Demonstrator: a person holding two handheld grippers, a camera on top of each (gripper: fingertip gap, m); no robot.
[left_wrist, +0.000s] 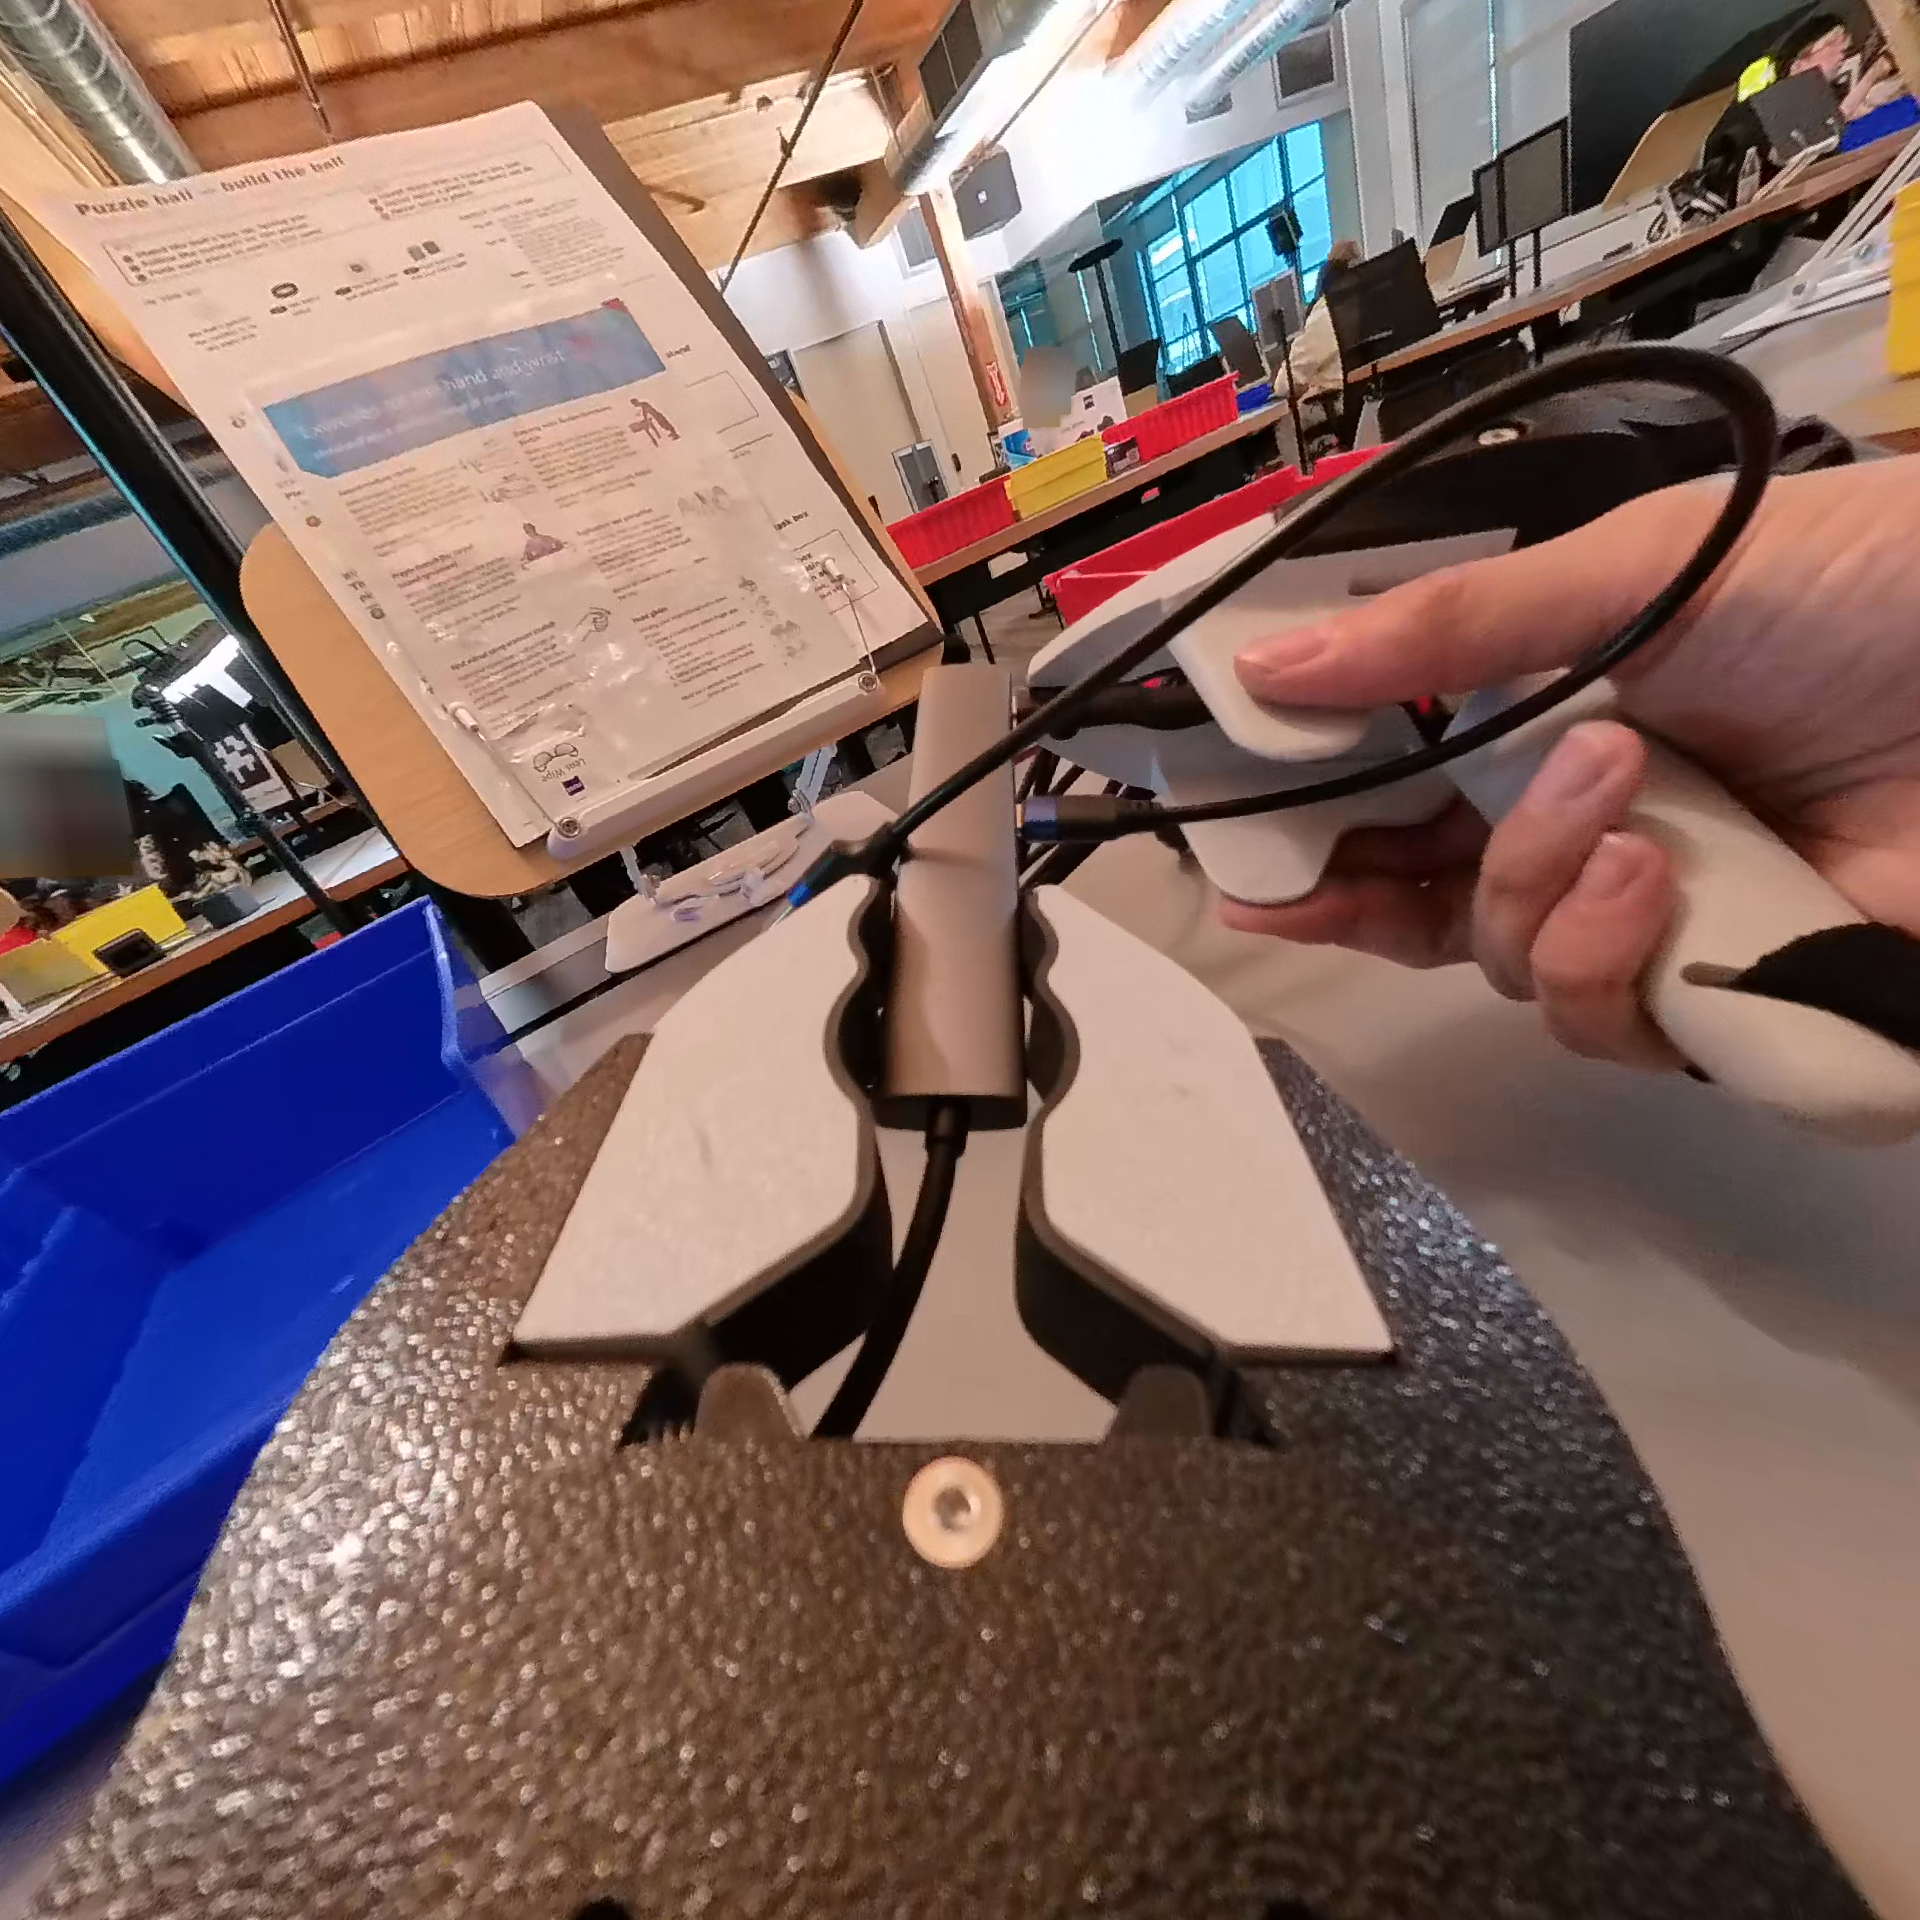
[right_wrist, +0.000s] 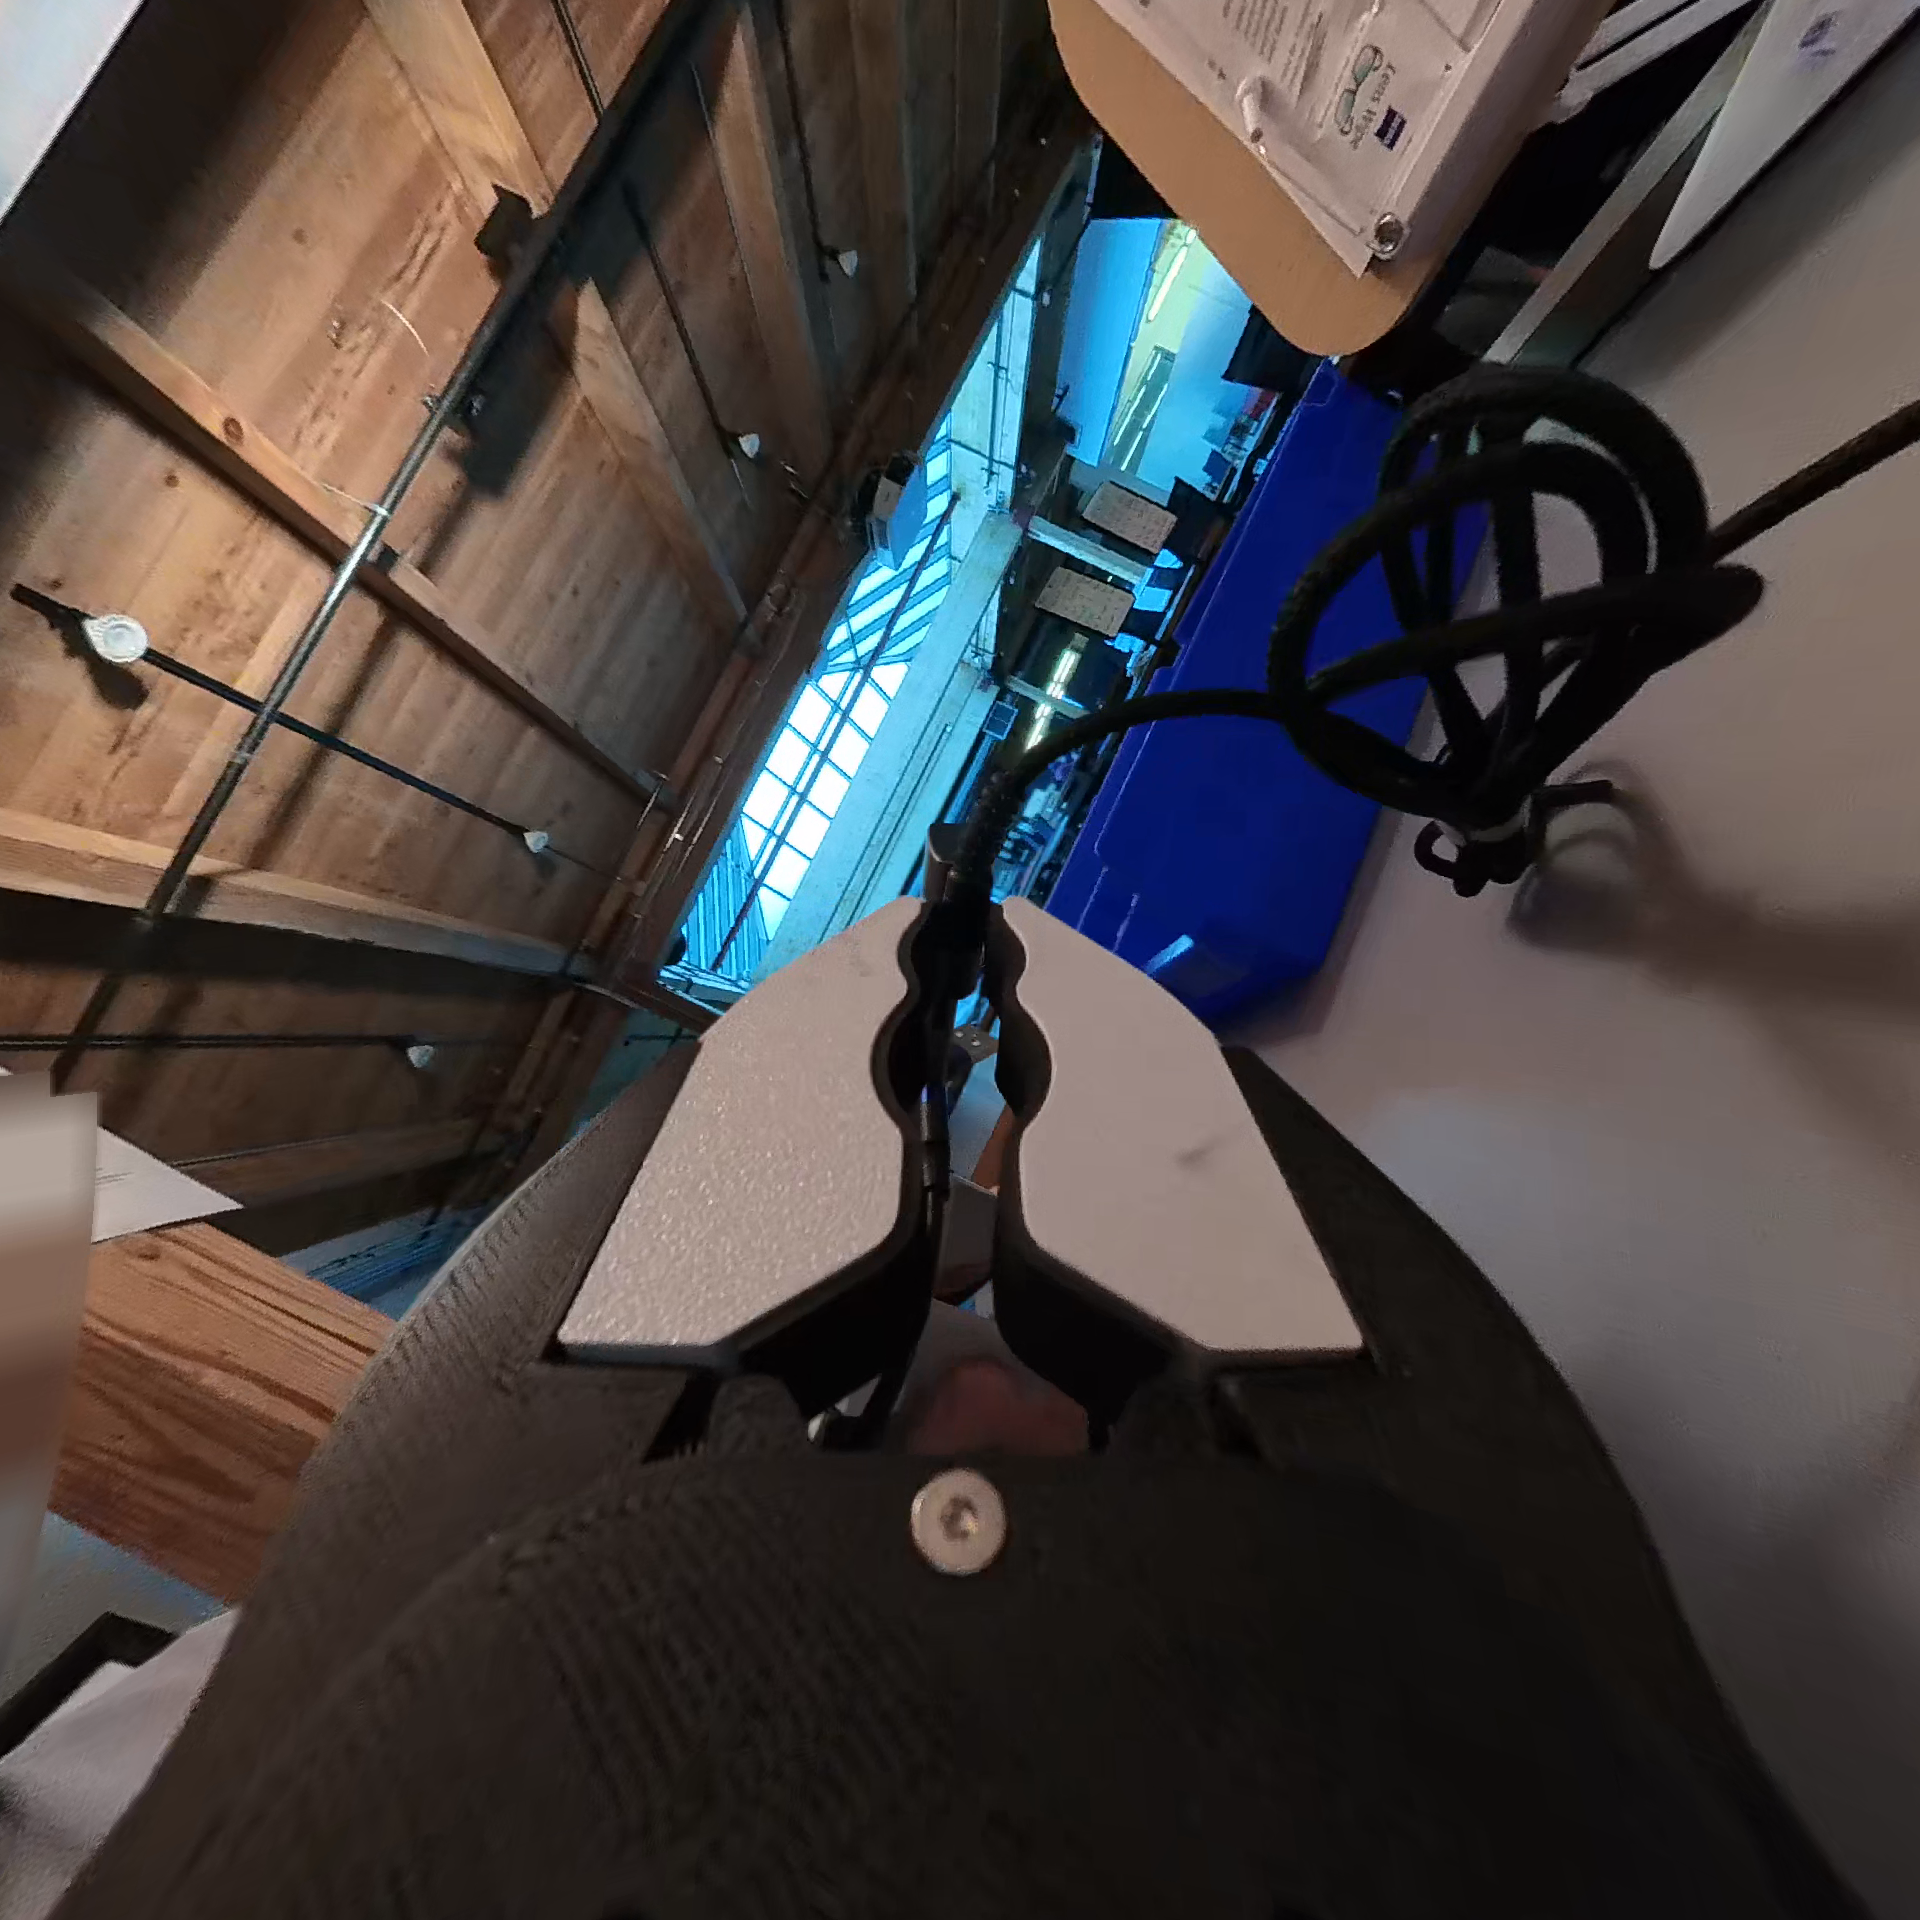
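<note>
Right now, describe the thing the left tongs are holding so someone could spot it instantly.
Start at the big blue bin on the table's left; just right of it, the left tongs clamp a slim grey metal bar. Unlike the thin black cables around it, it is rigid and flat-sided.

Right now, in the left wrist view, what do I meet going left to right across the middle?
blue bin → document stand → grey hub clamped in the left gripper → black cable → person's hand holding the right gripper
</note>
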